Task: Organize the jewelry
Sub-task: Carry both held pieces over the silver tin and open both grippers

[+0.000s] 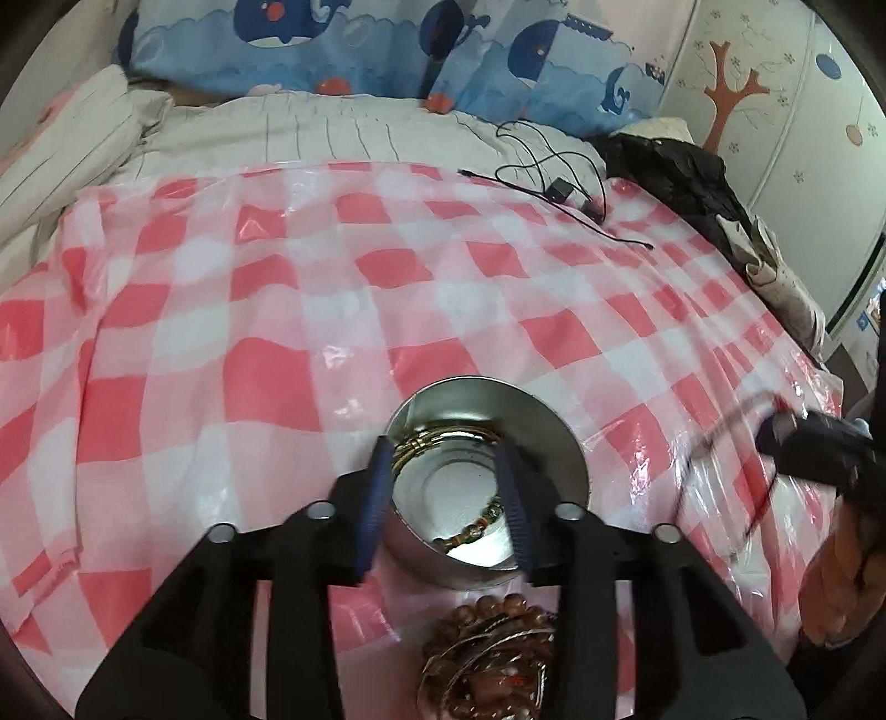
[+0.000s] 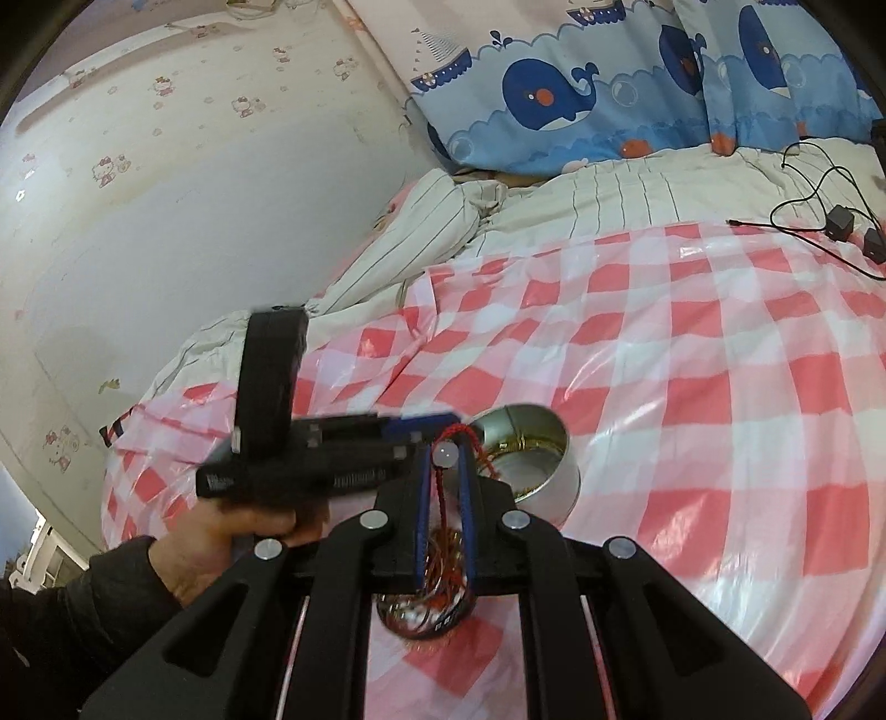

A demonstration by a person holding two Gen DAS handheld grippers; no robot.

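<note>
A pink-checked plastic sheet [image 1: 266, 310] covered the bed. The left gripper [image 1: 443, 487] stood half-open, empty, over the tin [image 1: 559, 443]; the right gripper [image 2: 446, 518] pinched a red cord bracelet [image 2: 449, 455]. The jewelry pile [image 1: 487, 659] was partly hidden.

Left tongs [image 1: 446, 487] parted, empty, angled down; right tongs [image 2: 446, 459] nearly closed, pinching cord.

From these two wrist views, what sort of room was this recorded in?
Most likely a bedroom, probably a child's: whale-print pillows at the head of a bed, a striped quilt, and cartoon-cat wallpaper. A checked plastic sheet covers the bed as a work surface.
</note>
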